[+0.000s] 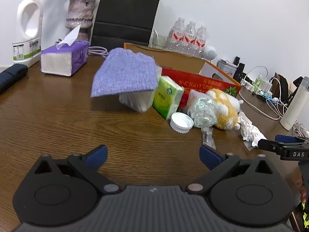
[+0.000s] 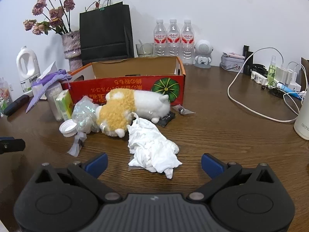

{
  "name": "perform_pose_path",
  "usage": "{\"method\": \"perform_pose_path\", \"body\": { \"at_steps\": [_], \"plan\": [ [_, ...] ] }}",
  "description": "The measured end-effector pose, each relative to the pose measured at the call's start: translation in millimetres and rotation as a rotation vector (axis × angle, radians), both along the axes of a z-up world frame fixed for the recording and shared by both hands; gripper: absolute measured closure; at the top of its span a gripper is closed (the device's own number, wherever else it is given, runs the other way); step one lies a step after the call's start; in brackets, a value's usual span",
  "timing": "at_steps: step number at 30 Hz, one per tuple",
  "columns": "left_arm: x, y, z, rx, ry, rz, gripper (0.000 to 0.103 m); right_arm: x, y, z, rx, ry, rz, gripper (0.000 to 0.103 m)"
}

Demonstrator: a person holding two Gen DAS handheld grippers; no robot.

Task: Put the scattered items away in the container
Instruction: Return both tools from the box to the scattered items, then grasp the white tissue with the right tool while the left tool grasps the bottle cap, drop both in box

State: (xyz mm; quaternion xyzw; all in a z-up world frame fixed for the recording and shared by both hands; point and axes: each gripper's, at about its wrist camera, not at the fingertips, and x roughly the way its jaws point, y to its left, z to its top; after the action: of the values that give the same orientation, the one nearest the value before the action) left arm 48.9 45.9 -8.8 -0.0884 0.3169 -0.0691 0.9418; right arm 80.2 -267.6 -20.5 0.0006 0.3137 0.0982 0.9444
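Clutter sits at the centre of both frames, against the red front wall of the open cardboard box [image 2: 127, 86]: a plush toy [image 2: 133, 109] on its side, a crumpled white tissue [image 2: 152, 150] just below it, a white bottle cap [image 2: 67, 128], a crinkled clear bag [image 2: 85, 114], a green tissue pack [image 1: 167, 97] and a purple cloth [image 1: 125, 75] draped over a white container. We see the right gripper [image 2: 154, 163] with its jaws spread wide, holding nothing, low over the table [image 2: 222, 135] with the tissue lying between its blue fingertips [image 2: 97, 164]. We see the left gripper [image 1: 153, 154] equally wide and empty, hovering at the lower middle of its frame, well short of the cap [image 1: 181, 122].
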Motion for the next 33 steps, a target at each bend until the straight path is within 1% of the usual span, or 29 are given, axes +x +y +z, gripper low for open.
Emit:
{"method": "perform_pose_path", "body": {
  "at_steps": [4,8,13,17,19,22,25,28,30,31,33],
  "plan": [
    [1.3,-8.8,-3.7,0.014,0.008,-0.022,0.000,0.2,1.0,-3.2,0.001,0.006,0.001,0.000],
    [8.5,-17.4,-4.2,0.048,0.019,-0.040,0.000,4.4,-1.0,-6.7,0.002,0.019,-0.009,0.000],
    [29.1,-33.9,-5.2,0.111,0.026,-0.061,0.000,18.0,0.7,-9.1,-0.012,0.023,-0.029,0.000],
    [48.1,-44.9,-6.8,0.128,0.032,-0.070,0.000,28.9,3.6,-11.1,-0.018,0.030,-0.031,0.000],
    [54.5,-50.2,-5.7,0.142,0.018,-0.069,0.000,32.8,4.7,-12.3,-0.021,0.034,-0.029,0.000],
    [61.7,-55.4,-4.2,0.167,-0.013,-0.041,0.000,37.6,6.8,-14.2,-0.027,0.040,-0.026,0.000],
    [70.5,-57.9,-6.4,0.163,-0.001,-0.035,0.001,41.3,8.2,-15.6,-0.027,0.043,-0.023,0.000],
    [76.0,-61.4,-11.2,0.172,0.013,-0.034,0.007,44.2,9.0,-16.1,-0.026,0.040,-0.026,0.001],
    [78.0,-63.3,-14.2,0.173,0.018,-0.037,0.019,45.8,9.3,-15.9,-0.023,0.037,-0.026,0.004],
    [78.1,-64.1,-15.3,0.178,0.015,-0.040,0.022,46.7,9.4,-15.9,-0.021,0.036,-0.025,0.007],
    [77.7,-67.5,-17.3,0.196,0.007,-0.045,0.032,47.3,9.2,-15.8,-0.018,0.030,-0.030,0.009]
  ]
}}
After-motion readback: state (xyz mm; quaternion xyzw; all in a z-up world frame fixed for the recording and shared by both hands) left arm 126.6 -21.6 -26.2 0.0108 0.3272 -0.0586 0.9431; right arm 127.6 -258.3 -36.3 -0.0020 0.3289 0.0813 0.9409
